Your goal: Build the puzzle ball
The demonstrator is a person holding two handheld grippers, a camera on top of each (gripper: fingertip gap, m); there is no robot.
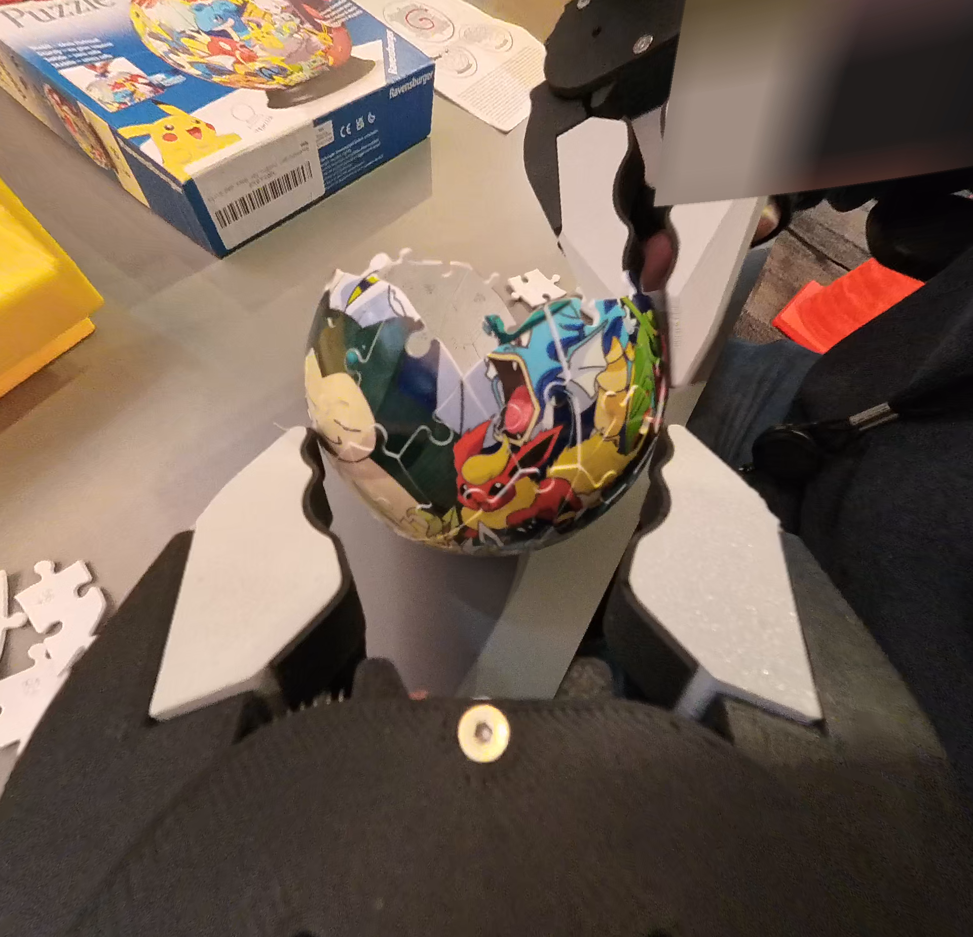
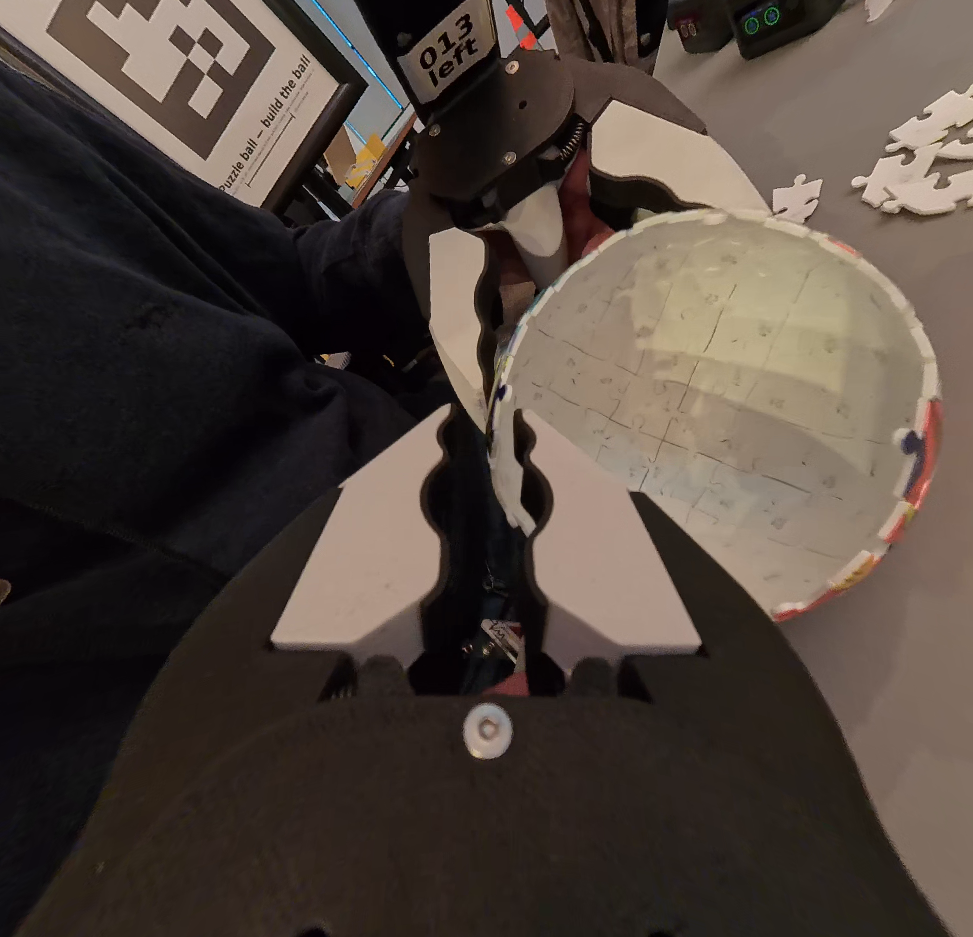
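The half-built puzzle ball (image 1: 526, 438) is an open shell, colourful outside and white inside (image 2: 711, 385), with a jagged open rim on top. My left gripper (image 1: 487, 438) is shut on it, one finger on each side, holding it over the grey table (image 1: 237, 385). Its fingers (image 2: 453, 290) show behind the shell in the right wrist view. My right gripper (image 2: 484, 422) is shut on a white-backed puzzle piece (image 2: 508, 485) and holds it against the shell's rim. In the left wrist view the right gripper (image 1: 632, 301) comes down from the upper right onto the rim.
The blue puzzle box (image 1: 221, 95) and a paper instruction sheet (image 1: 474, 43) lie at the back. A yellow container (image 1: 37, 290) stands at left. Loose white pieces lie on the table (image 1: 47, 611) (image 2: 921, 164). A person's dark clothing (image 1: 869, 490) is close at right.
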